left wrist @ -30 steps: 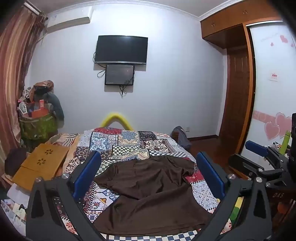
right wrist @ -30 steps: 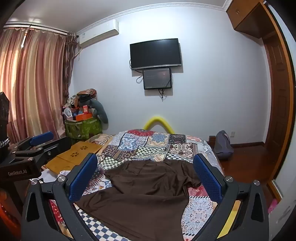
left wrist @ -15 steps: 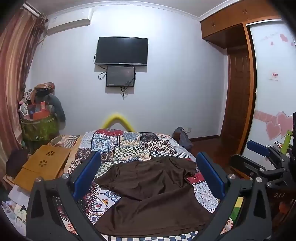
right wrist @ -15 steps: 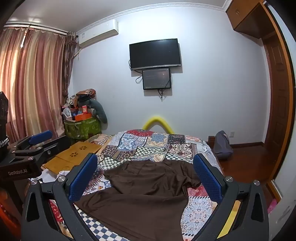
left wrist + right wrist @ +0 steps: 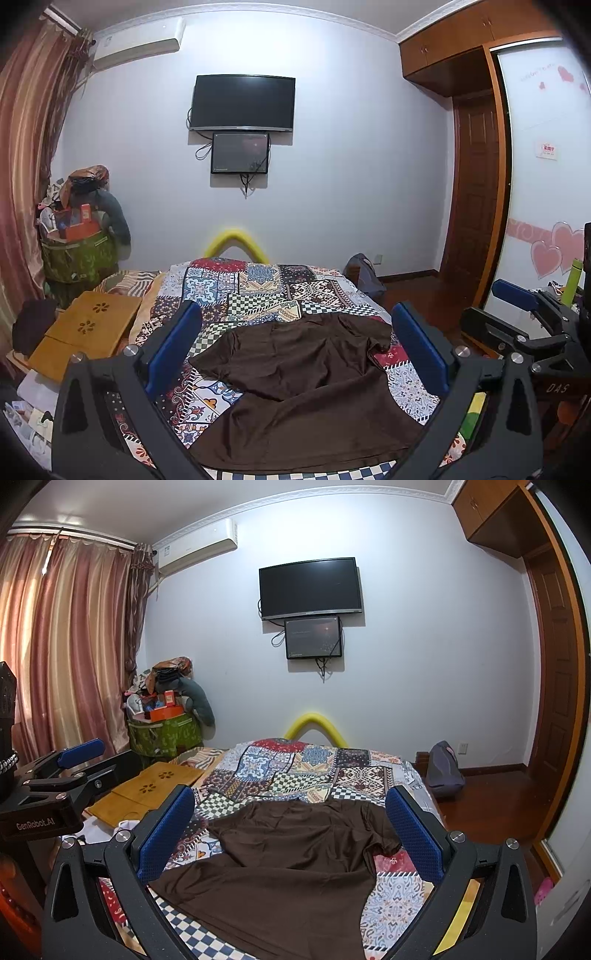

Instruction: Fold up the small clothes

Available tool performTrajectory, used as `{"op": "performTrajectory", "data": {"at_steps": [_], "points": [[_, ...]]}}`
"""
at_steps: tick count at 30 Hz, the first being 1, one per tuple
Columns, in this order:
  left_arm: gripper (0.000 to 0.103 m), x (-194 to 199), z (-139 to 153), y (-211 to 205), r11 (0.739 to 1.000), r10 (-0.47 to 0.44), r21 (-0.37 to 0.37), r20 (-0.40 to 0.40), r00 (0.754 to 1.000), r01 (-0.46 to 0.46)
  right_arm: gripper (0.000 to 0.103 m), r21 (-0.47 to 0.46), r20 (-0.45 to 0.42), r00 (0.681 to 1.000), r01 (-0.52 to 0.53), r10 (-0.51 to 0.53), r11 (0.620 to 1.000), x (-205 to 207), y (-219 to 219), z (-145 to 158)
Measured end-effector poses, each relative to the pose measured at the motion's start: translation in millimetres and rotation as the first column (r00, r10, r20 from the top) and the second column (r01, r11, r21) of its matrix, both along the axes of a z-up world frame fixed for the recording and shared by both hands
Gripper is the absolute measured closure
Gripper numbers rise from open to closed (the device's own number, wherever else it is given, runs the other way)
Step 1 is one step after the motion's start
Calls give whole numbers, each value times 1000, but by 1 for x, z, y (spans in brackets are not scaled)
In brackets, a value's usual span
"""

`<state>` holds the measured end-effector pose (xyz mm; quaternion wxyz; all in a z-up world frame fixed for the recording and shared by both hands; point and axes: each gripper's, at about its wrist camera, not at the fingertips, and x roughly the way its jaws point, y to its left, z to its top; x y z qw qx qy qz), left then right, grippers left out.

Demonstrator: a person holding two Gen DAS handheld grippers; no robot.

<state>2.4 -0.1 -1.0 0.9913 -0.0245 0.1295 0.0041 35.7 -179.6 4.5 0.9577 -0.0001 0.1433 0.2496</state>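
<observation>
A dark brown T-shirt (image 5: 303, 384) lies spread on the patchwork bedspread (image 5: 258, 291), collar towards the far wall, hem nearest me. It also shows in the right wrist view (image 5: 288, 864). My left gripper (image 5: 295, 347) is open and empty, held above the near end of the shirt. My right gripper (image 5: 291, 823) is open and empty, also above the shirt. The right gripper shows at the right edge of the left wrist view (image 5: 524, 317), and the left gripper at the left edge of the right wrist view (image 5: 62, 771).
A wooden lap table (image 5: 85, 332) lies at the bed's left side. A green bag piled with things (image 5: 77, 251) stands in the left corner by the curtain (image 5: 55, 657). A grey backpack (image 5: 443, 771) sits on the floor to the right. A wardrobe (image 5: 546, 177) is at right.
Both grippers have shifted only slightly; the view has tilted a little so the shirt sits marginally lower in frame. The shirt has not moved and both grippers stay open.
</observation>
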Motion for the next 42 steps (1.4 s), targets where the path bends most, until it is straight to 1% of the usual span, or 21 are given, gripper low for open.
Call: {"op": "performTrajectory", "data": {"at_steps": [9, 16, 42], "points": [[0, 1, 1, 1, 1000, -1, 0, -1, 1000, 1, 0, -1, -2, 1000, 1, -1, 1000, 0, 0, -1], [0, 1, 1, 1, 1000, 2, -2, 1, 1000, -2, 0, -2, -4, 1000, 1, -1, 1000, 1, 2, 5], [0, 1, 0, 0, 1000, 3, 0, 3, 1000, -3, 0, -1, -6, 1000, -2, 2, 1000, 1, 6, 3]]}}
